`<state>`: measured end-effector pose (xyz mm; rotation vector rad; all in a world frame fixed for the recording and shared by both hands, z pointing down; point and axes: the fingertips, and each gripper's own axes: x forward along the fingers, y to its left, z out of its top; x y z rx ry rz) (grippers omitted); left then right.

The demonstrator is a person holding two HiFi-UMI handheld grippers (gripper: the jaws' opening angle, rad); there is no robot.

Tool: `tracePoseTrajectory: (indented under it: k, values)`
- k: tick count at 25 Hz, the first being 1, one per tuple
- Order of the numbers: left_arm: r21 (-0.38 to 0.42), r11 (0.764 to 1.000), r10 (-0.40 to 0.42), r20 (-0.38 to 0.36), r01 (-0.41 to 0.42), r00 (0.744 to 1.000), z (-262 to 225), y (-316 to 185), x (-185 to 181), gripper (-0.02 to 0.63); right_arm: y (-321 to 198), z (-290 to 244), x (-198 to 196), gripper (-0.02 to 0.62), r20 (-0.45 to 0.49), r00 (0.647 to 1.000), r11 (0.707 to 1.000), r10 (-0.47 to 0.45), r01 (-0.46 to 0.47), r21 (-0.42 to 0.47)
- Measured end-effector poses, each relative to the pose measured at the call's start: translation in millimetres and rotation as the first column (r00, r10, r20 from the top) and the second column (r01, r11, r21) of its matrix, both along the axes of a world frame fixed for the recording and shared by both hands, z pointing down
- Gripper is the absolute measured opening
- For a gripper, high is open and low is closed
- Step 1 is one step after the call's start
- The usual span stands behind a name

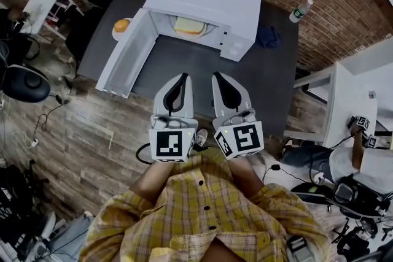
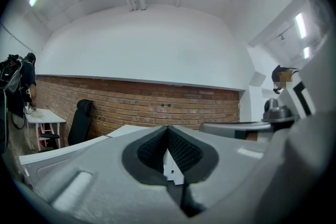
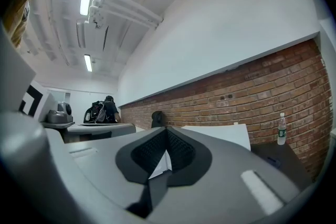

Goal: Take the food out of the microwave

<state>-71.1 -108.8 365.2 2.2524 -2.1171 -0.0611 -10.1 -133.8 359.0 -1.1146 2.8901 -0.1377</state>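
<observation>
A white microwave (image 1: 206,6) stands on a dark grey table (image 1: 245,80) with its door (image 1: 128,58) swung wide open to the left. Inside, a slice of toasted bread (image 1: 189,26) lies on the turntable plate. Both grippers hover over the table's near edge, well short of the microwave and side by side. My left gripper (image 1: 180,78) is shut with nothing in it, and so is my right gripper (image 1: 218,77). In the left gripper view the left gripper (image 2: 168,131) points level at the brick wall. The right gripper (image 3: 167,131) does the same.
A small plate with a bun (image 1: 121,26) sits on the table left of the open door. A dark cloth (image 1: 268,37) and a water bottle (image 1: 302,10) are at the table's right. White desks stand at the left (image 1: 46,3) and right (image 1: 350,95).
</observation>
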Motion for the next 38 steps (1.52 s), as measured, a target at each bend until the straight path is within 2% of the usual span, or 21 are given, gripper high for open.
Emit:
tracePoseTrajectory:
  k: [5,14,26,31,35,38]
  values:
    - [-0.051,0.999,0.016,-0.042,-0.018,0.999,10.3,-17.0,2.8,0.000,-11.2,5.7,4.1,0.003,-0.002,1.000,1.000,-0.001,0.001,-0.008]
    - [-0.082,0.996,0.036,-0.044,-0.040,0.998,23.1,-45.1,-6.7,0.000,-34.8,12.4,-0.9,0.003,-0.023,0.999,0.999,0.043,-0.044,-0.019]
    - [-0.164,0.976,0.133,-0.078,-0.144,0.988,44.2,-96.6,-27.0,0.000,-67.8,25.3,-20.7,0.003,-0.047,0.990,0.990,0.132,-0.134,-0.051]
    - [-0.193,0.963,0.165,-0.120,-0.186,0.979,61.8,-110.6,-36.5,0.000,-71.6,30.6,-29.7,0.003,-0.063,0.987,0.987,0.148,-0.152,-0.056]
    - [-0.225,0.955,0.155,-0.179,-0.194,0.972,79.7,-123.5,-45.4,0.000,-74.0,32.8,-29.7,0.003,-0.064,0.984,0.984,0.164,-0.168,-0.066]
    - [-0.244,0.950,0.147,-0.195,-0.193,0.970,90.5,-130.0,-50.3,0.000,-75.2,34.1,-27.3,0.003,-0.054,0.982,0.980,0.181,-0.185,-0.074]
